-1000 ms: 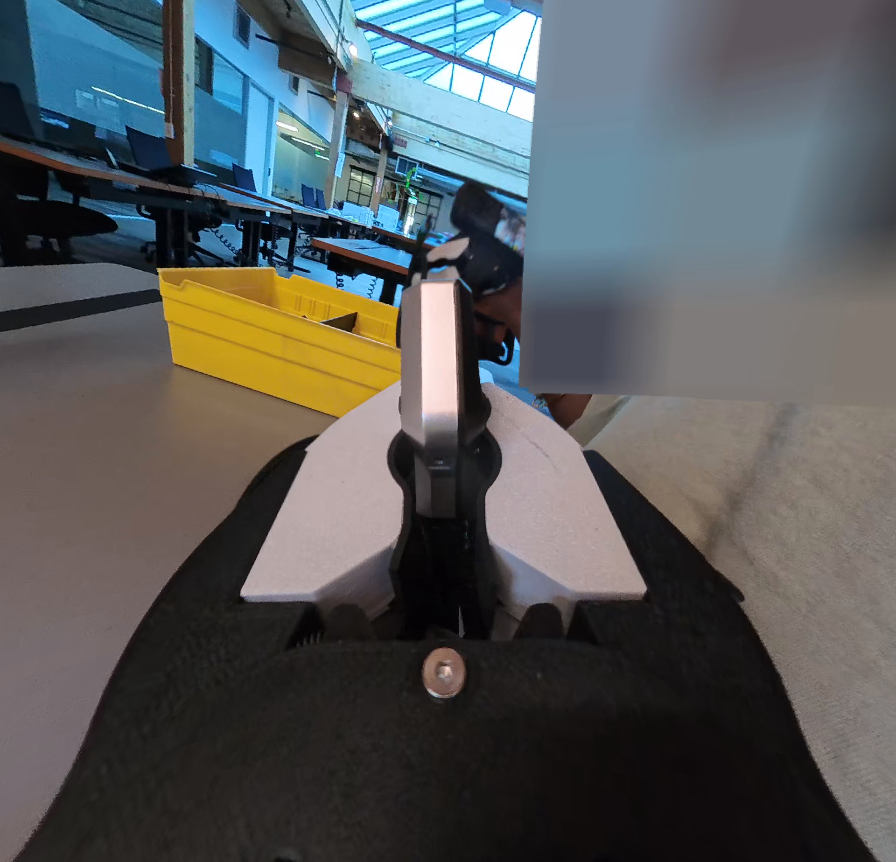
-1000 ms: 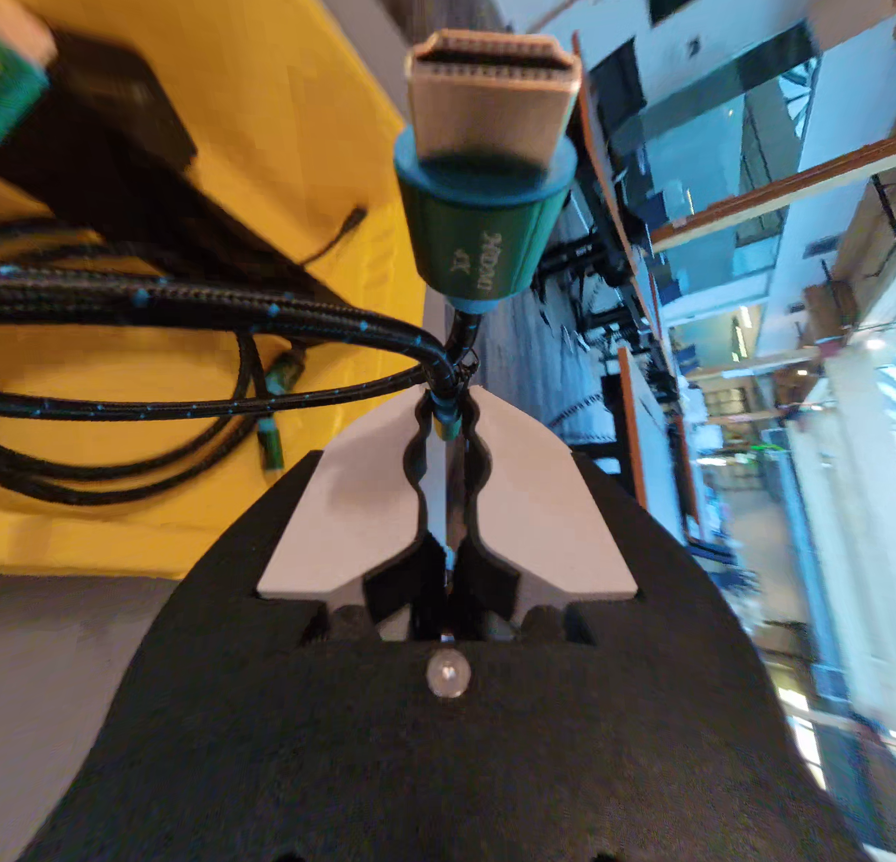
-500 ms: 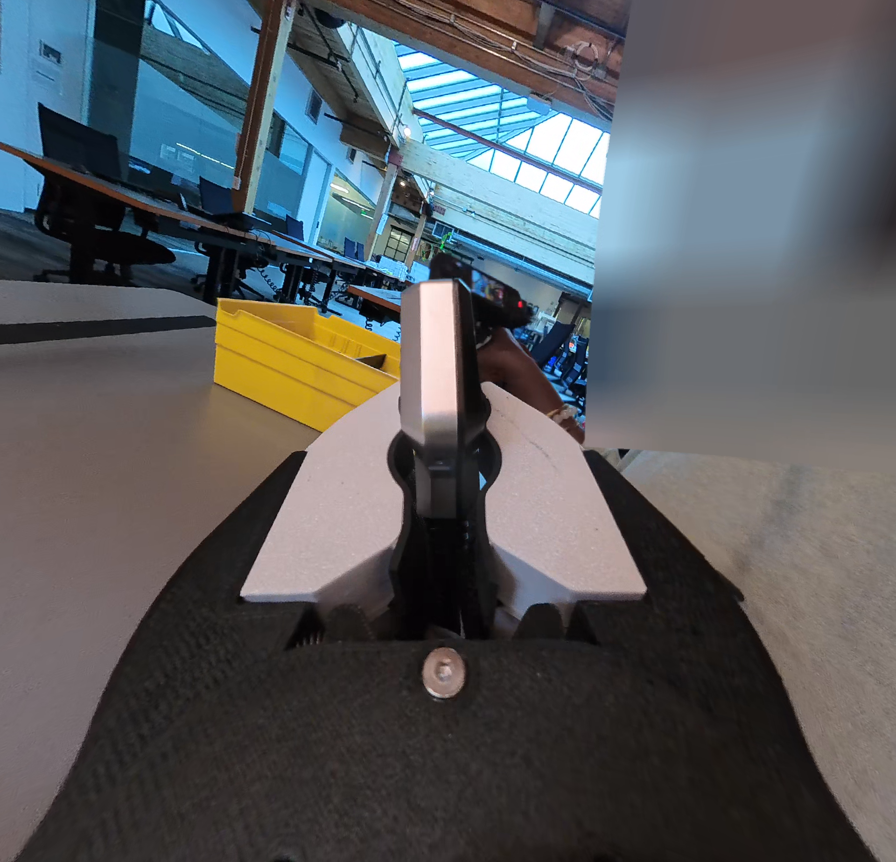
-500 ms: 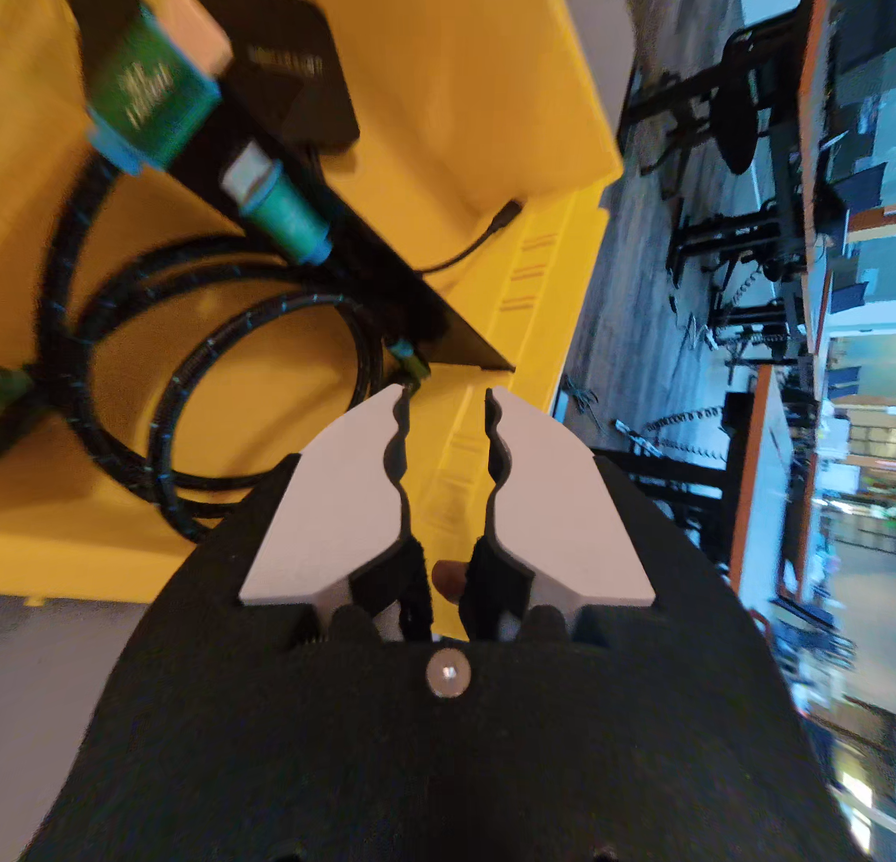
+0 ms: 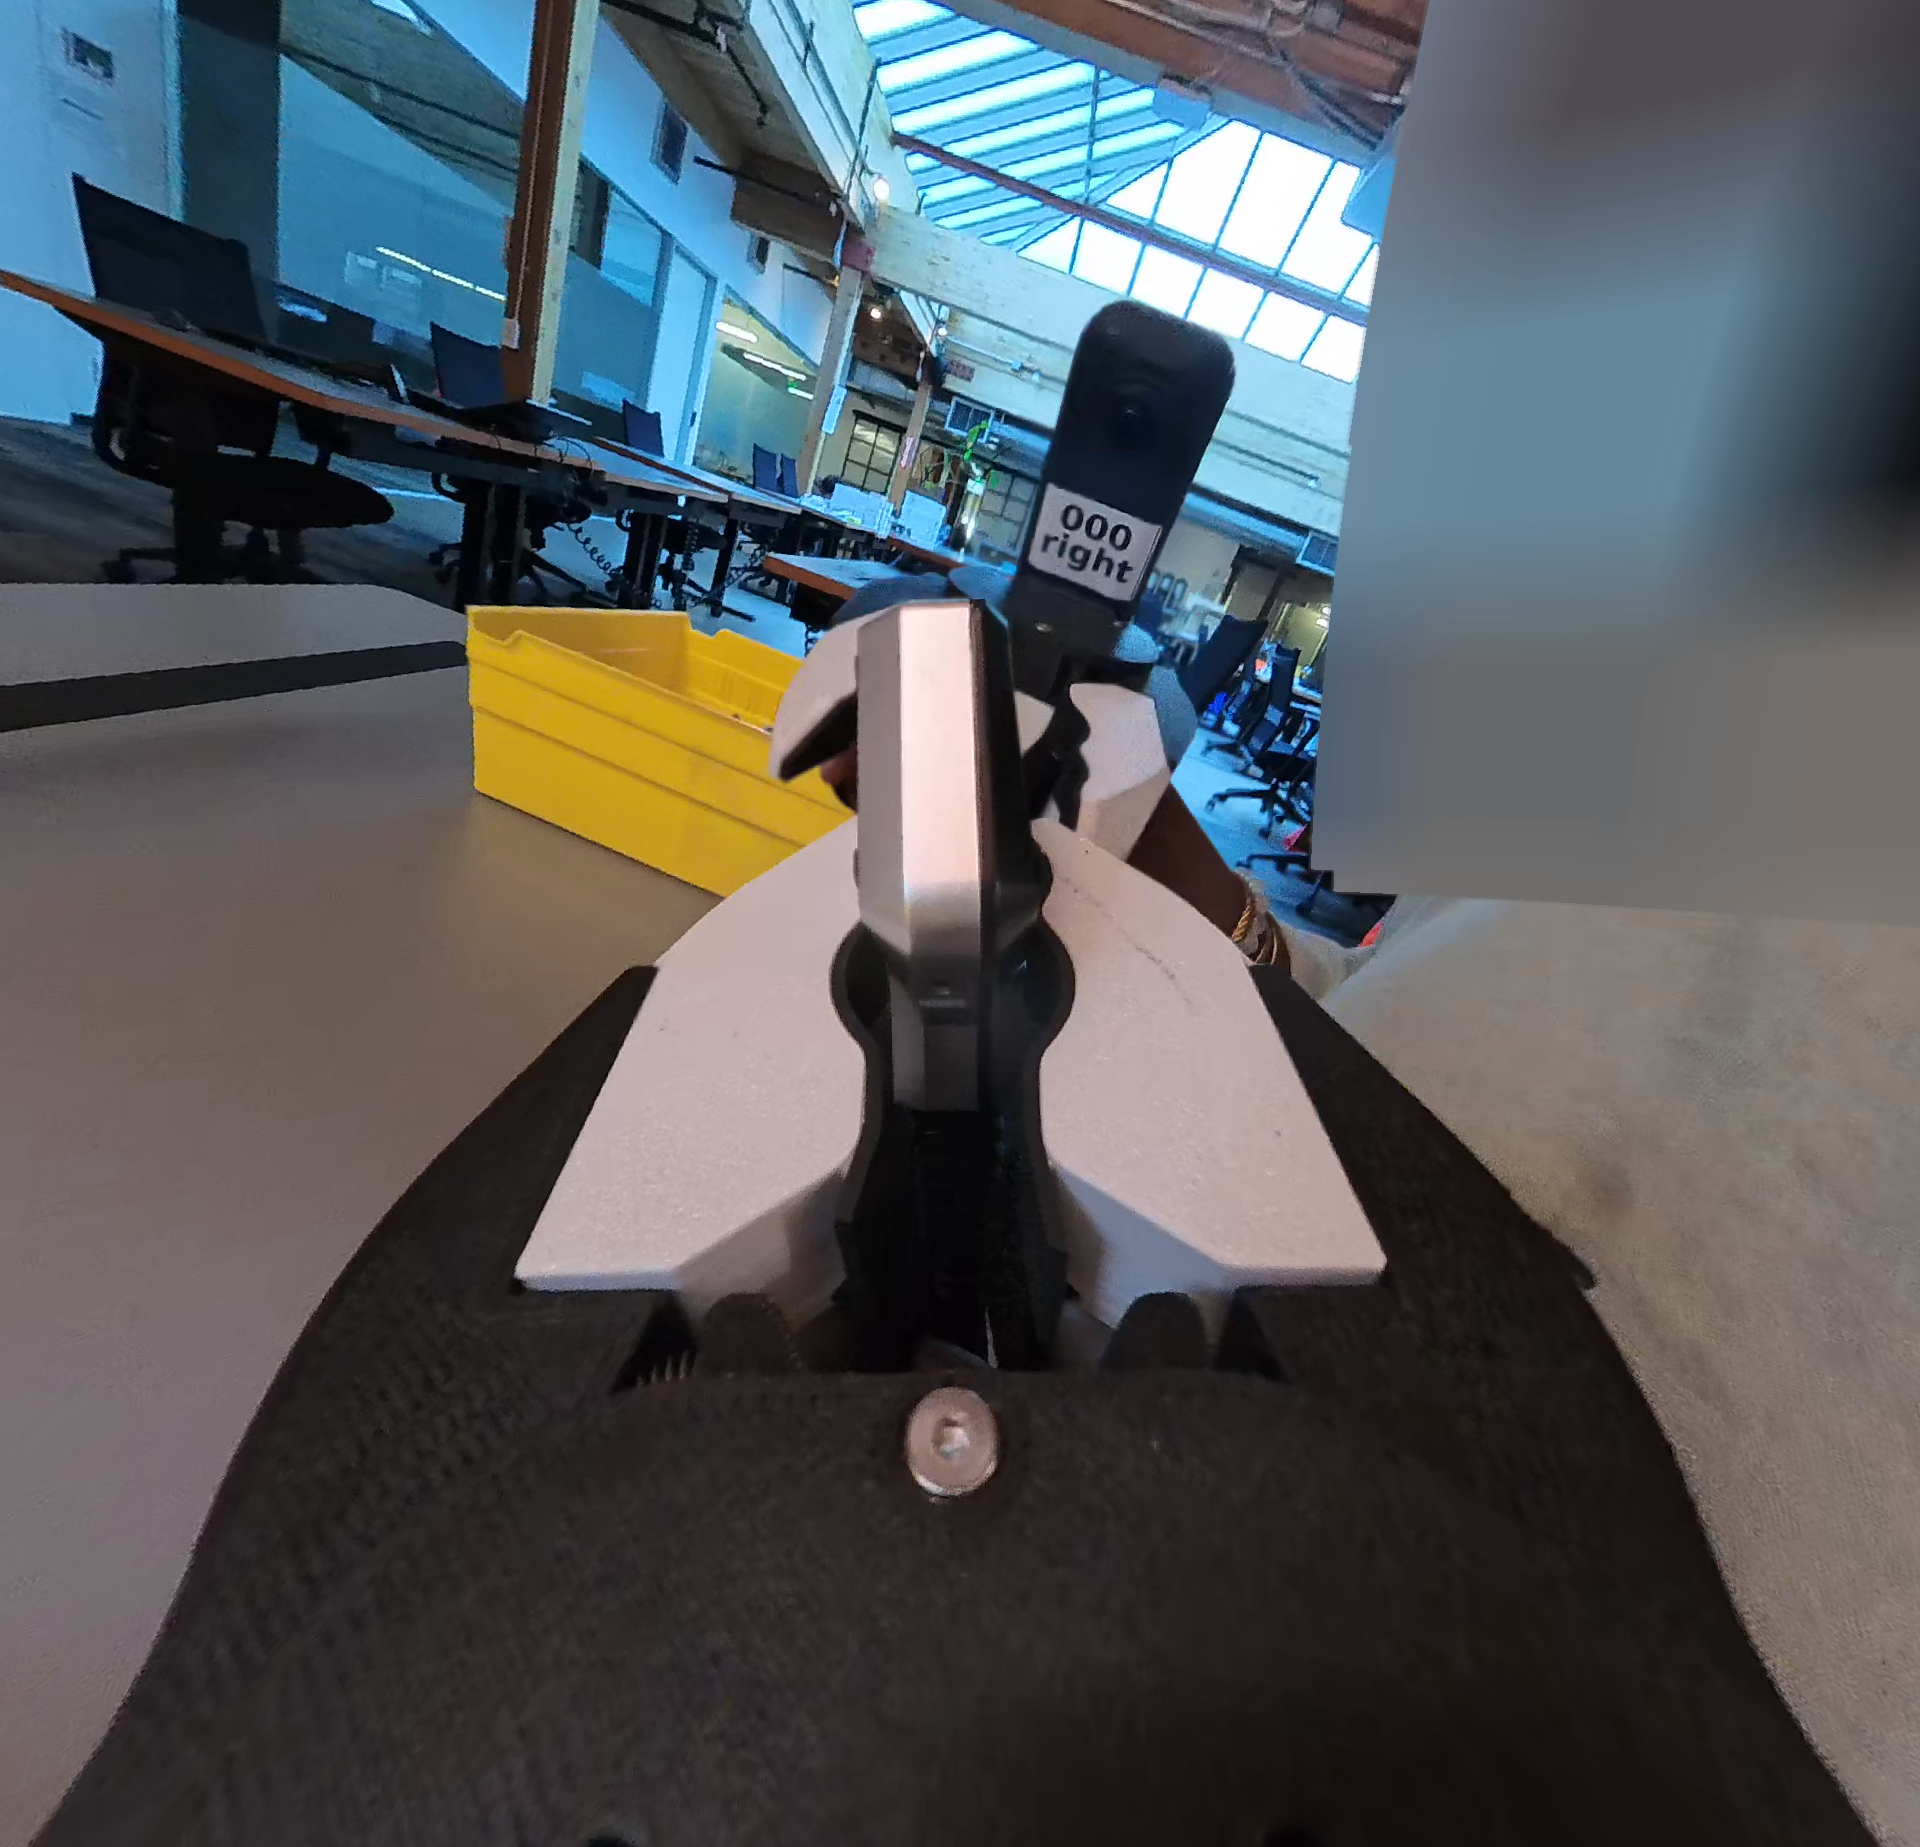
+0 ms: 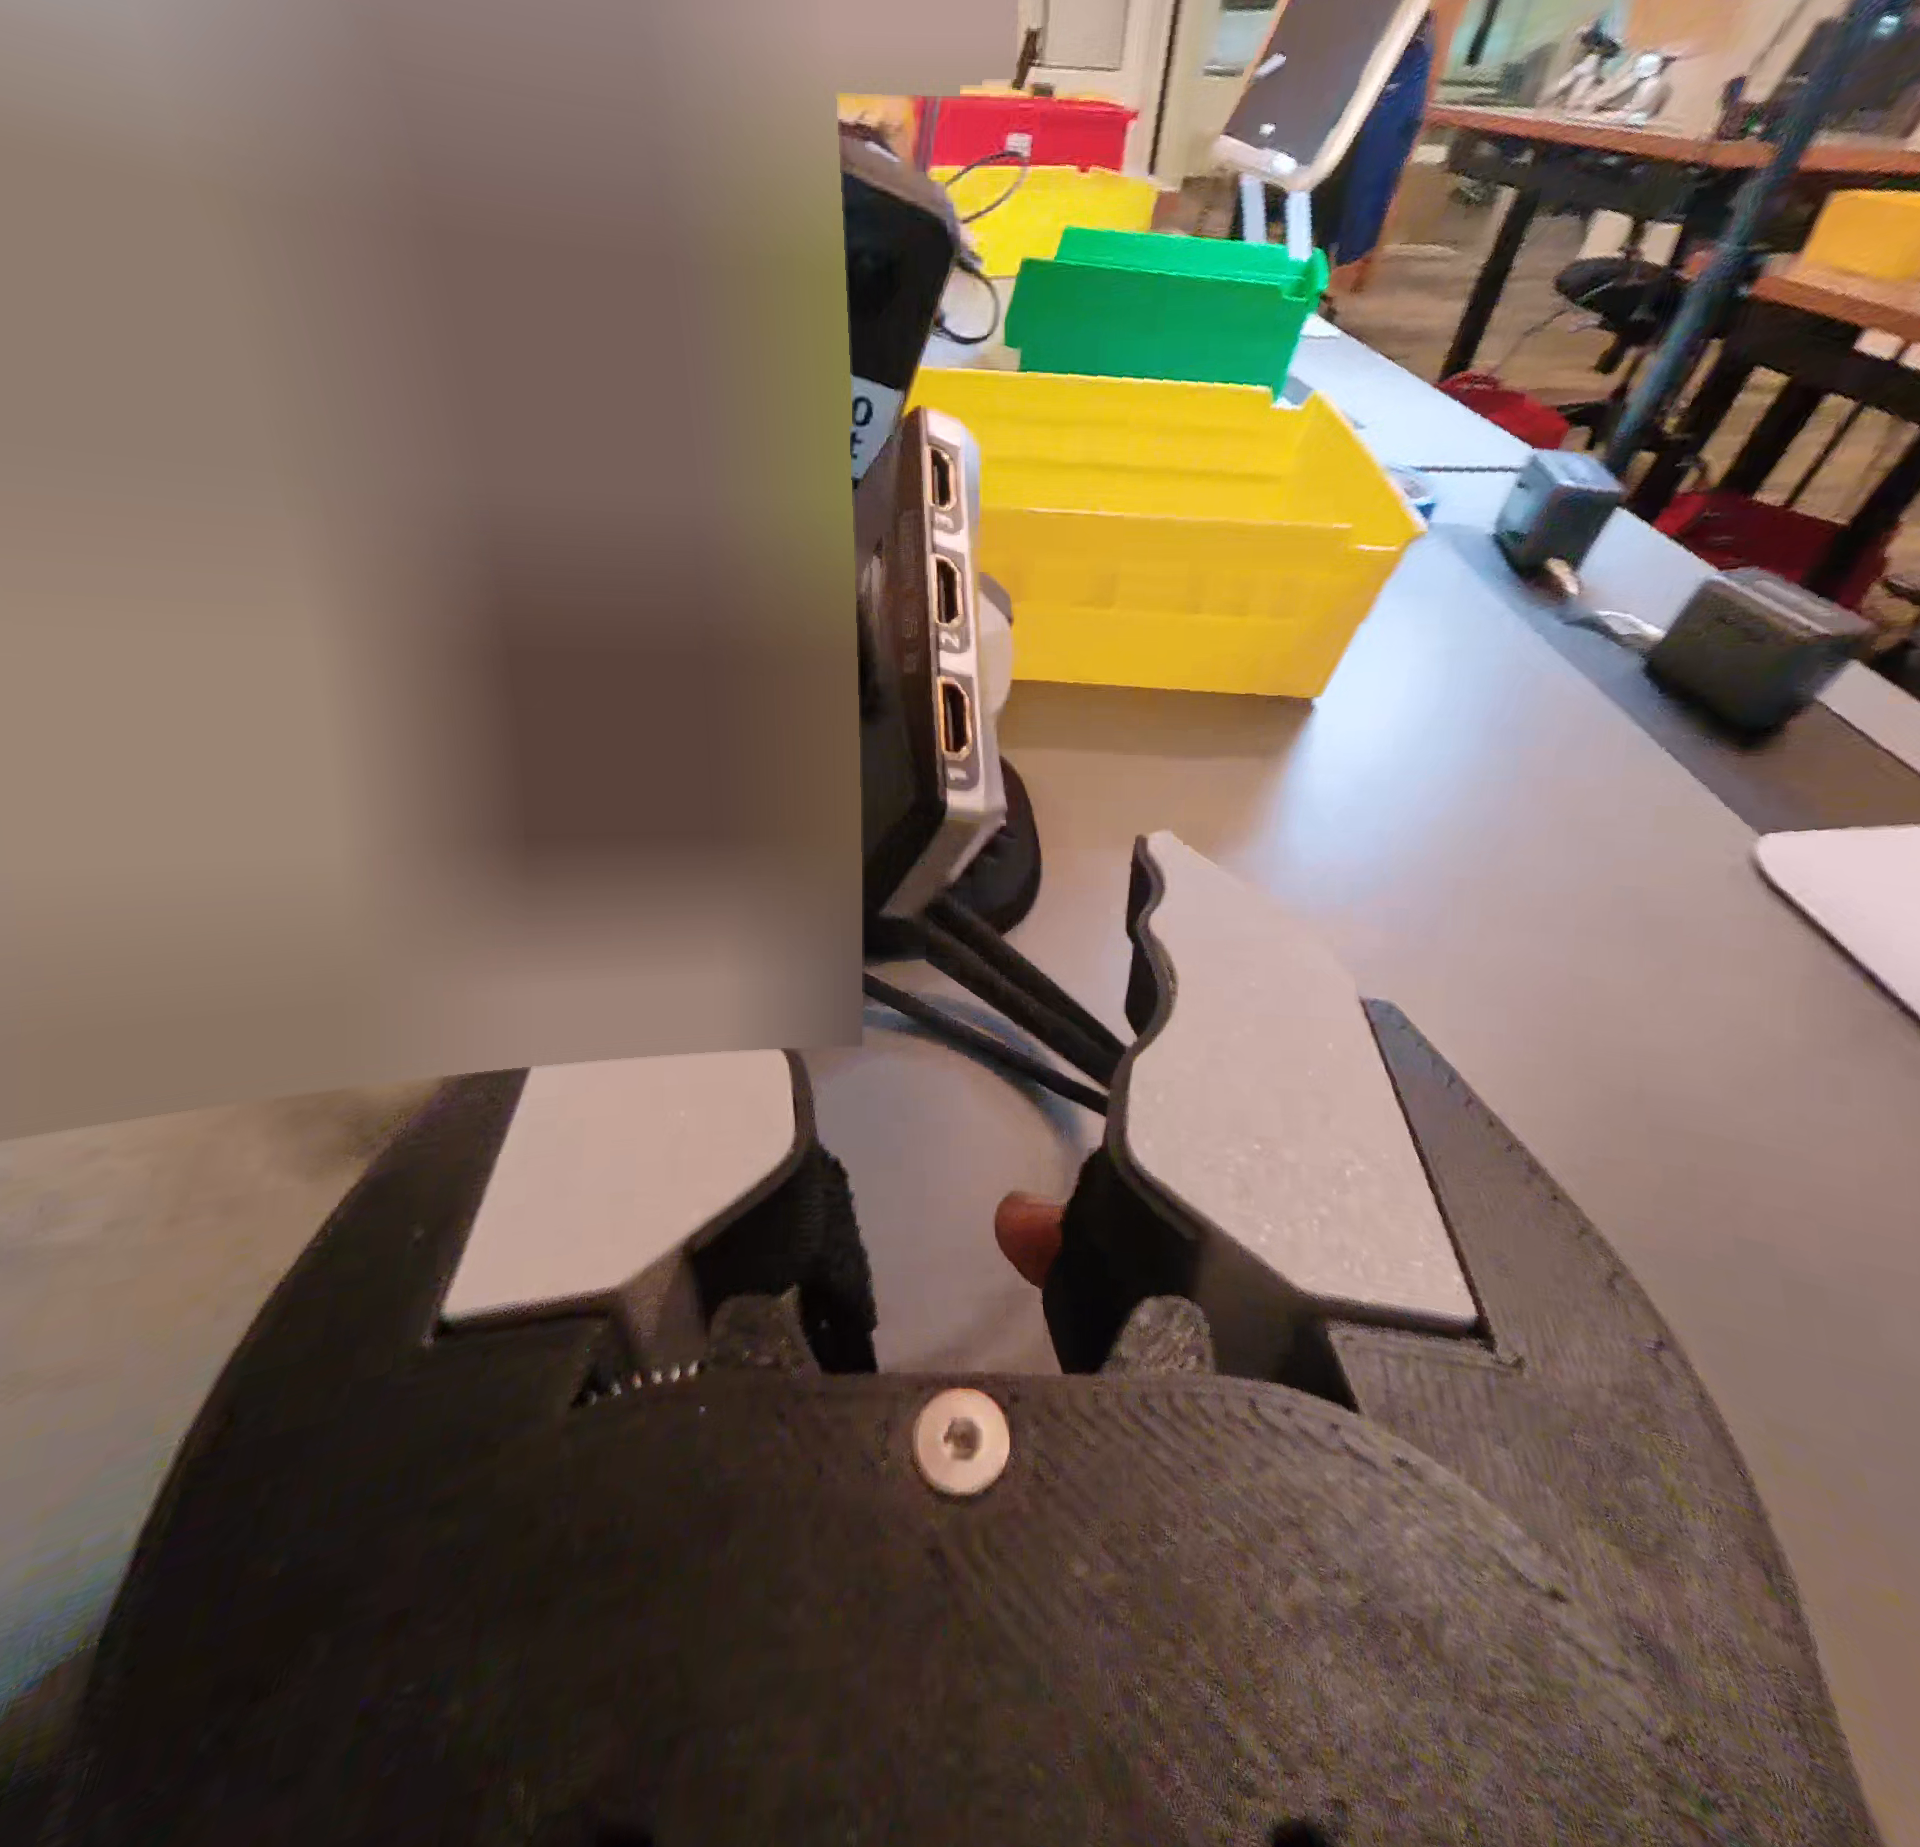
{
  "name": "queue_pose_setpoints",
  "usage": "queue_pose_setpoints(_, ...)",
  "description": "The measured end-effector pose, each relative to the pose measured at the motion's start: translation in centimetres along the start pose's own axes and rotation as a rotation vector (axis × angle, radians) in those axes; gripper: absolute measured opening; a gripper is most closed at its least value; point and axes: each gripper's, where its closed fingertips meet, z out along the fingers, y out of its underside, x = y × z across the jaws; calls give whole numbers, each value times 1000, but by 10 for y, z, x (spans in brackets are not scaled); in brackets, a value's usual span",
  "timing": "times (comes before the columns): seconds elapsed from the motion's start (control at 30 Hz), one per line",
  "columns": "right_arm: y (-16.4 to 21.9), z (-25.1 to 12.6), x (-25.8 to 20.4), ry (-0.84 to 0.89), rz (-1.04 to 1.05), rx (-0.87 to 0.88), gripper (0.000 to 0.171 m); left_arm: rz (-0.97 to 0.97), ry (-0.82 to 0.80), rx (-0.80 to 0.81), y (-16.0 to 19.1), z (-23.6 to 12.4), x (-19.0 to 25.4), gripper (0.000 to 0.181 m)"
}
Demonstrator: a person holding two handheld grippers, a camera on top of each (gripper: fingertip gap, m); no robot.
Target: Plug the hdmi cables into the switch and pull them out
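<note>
My left gripper (image 5: 940, 862) is shut on the silver HDMI switch (image 5: 920, 737) and holds it upright, edge-on, above the grey table. In the right wrist view the switch (image 6: 951, 634) faces me with three empty ports stacked in a column. Black cables (image 6: 1018, 1008) run out from under it. My right gripper (image 6: 971, 924) is open and empty, a little short of the switch and lower; its left finger is partly hidden by a blur patch. Its fingers (image 5: 1117, 758) show spread behind the switch in the left wrist view. No HDMI plug is in view.
A yellow bin (image 5: 623, 737) stands on the grey table (image 5: 260, 966) behind the switch. In the right wrist view there are a yellow bin (image 6: 1174, 550), a green bin (image 6: 1153, 311), a red bin (image 6: 1023, 130), two dark adapter blocks (image 6: 1756, 649) and a white flat object (image 6: 1849, 904). The grippers are tip to tip, or close to it.
My right gripper let go of the green HDMI plug over the yellow bin, opened, and swung round to face the switch. My left gripper kept hold of the switch.
</note>
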Motion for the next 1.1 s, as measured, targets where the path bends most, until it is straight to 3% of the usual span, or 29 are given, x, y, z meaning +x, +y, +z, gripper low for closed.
queue_pose_setpoints(0.03,0,8,-3,-23,-9,7,59,7,-4,-12,1,0,1,22)
queue_pose_setpoints(0.17,-1,21,-14,-89,-53,22,31,27,-5,-52,7,2,5,22)
queue_pose_setpoints(0.37,-6,18,-21,-95,-126,73,27,57,44,-54,4,2,15,23)
queue_pose_setpoints(0.63,-20,15,-21,-1,-418,78,25,178,89,-15,-10,2,29,38)
queue_pose_setpoints(0.7,-25,12,-20,8,-452,81,23,232,3,41,-20,-3,22,54)
queue_pose_setpoints(0.83,-31,2,-9,75,-483,81,22,287,-63,149,-40,-22,20,55)
queue_pose_setpoints(1.1,-46,-25,17,332,-649,17,21,320,-312,252,-43,-49,-22,55)
